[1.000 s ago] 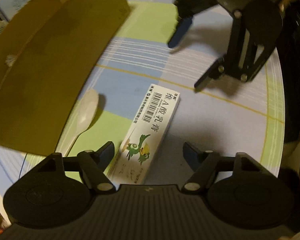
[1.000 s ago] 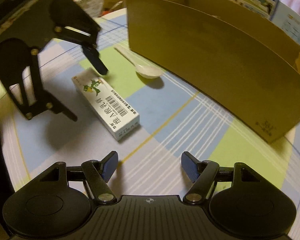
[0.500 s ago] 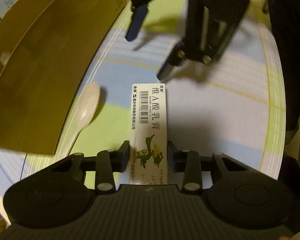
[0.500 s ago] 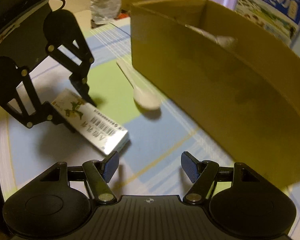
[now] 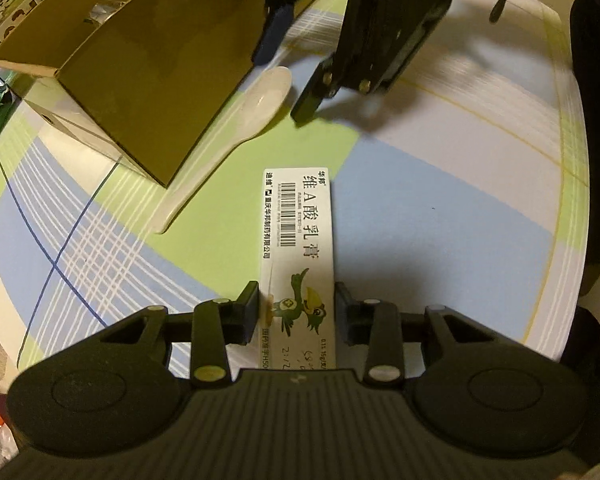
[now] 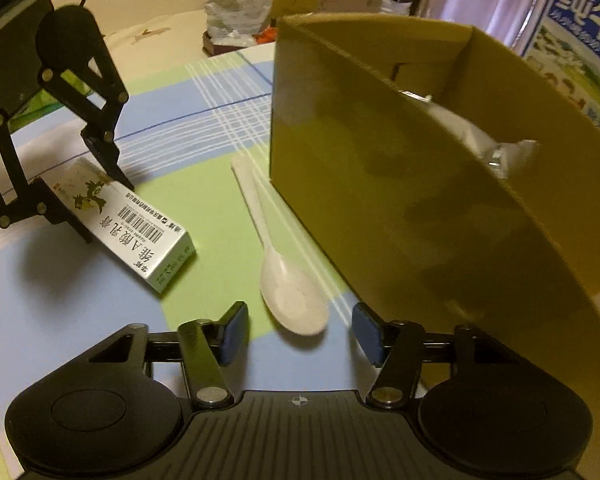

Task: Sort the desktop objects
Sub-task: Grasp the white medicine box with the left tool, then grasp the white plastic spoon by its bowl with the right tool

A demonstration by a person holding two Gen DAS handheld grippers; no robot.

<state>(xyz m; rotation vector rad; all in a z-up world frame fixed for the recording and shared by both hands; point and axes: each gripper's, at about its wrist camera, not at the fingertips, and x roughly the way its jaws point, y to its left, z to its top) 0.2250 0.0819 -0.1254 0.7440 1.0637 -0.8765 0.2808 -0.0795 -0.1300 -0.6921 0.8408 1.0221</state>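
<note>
One cardboard box stands on the checked tablecloth, and it's our landmark. Beside its near wall lies one white spoon, and just past the spoon, farther from the box, one ointment carton. Two grippers are in play, and inside the box there's a pale item or two, count unclear.

Probably a home: a round worktop under a checked cloth, a milk carton, crumpled bags and warm, dim lighting suggest a lived-in room.
</note>
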